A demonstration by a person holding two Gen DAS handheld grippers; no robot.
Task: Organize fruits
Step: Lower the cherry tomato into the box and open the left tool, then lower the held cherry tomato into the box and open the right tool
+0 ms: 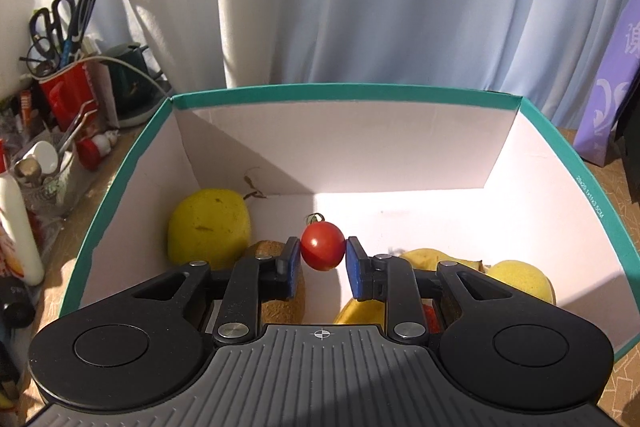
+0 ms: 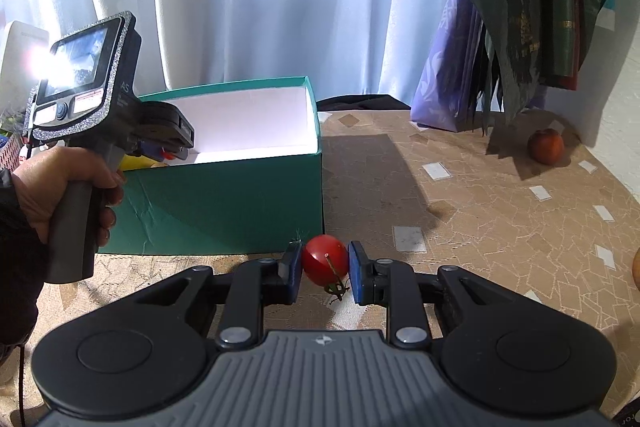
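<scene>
A person sorting fruit works with 2 handheld tools at once. The left gripper (image 1: 323, 259) hangs over the open green box (image 1: 120, 179), its blue pads clamped on a cherry tomato (image 1: 322, 245) held clear of the white floor, apparently so it can be let go among the fruit already gathered there: a yellow pear (image 1: 208, 227) by the left wall, a brown kiwi (image 1: 264, 251) beside it, and more yellow fruit (image 1: 520, 277) at the right. The right gripper (image 2: 325, 267) is pinched on a second cherry tomato (image 2: 324, 259), stem toward the camera, low over the patterned counter (image 2: 500, 227) just in front of the box's near wall, seemingly waiting its turn while the other tool occupies the opening. From this side, a hand (image 2: 60, 183) grips the left tool's handle above the box rim. An apple (image 2: 545, 146) sits well apart at the counter's far right corner, not yet collected, and an orange-coloured fruit (image 2: 636, 269) peeks in at the right edge.
</scene>
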